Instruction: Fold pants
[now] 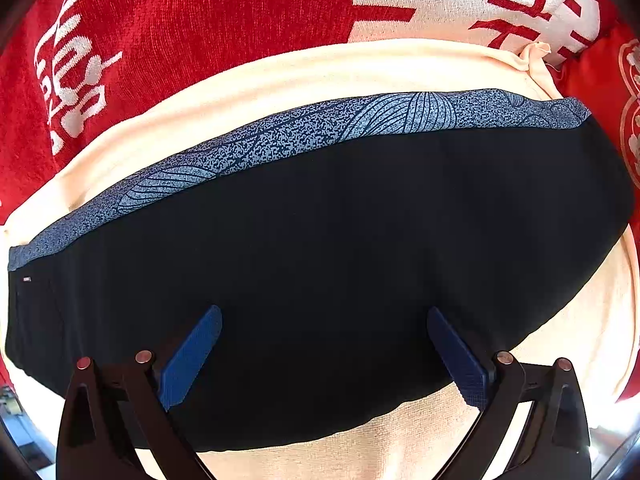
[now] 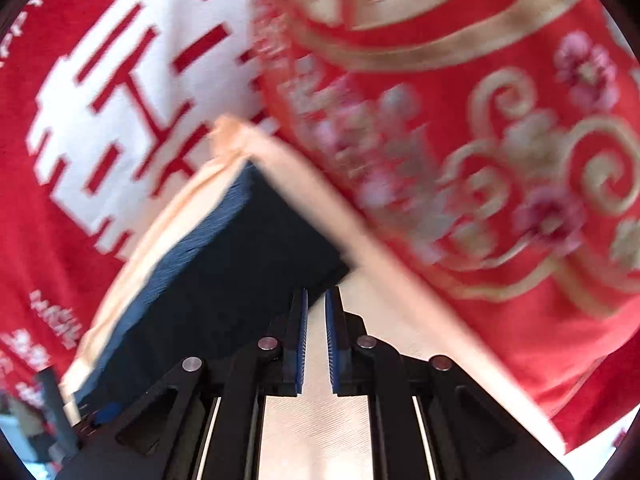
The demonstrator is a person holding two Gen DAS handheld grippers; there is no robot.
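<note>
Dark pants lie folded on cream cloth, patterned waistband far. Left hand-held gripper wide above near edge. Right hand-held gripper narrow, seemingly empty; blurred. Risk: snagging fold, dragging pants askew.

Red cloth with white characters, red-and-gold patterned cloth beside it; cream towel spread on top, dark pants on towel.

Item, blurred: your right wrist view smears the red cloth with gold scrolls and pink flowers.

Item, hidden: the folded dark navy pants cover the cream towel's centre.
</note>
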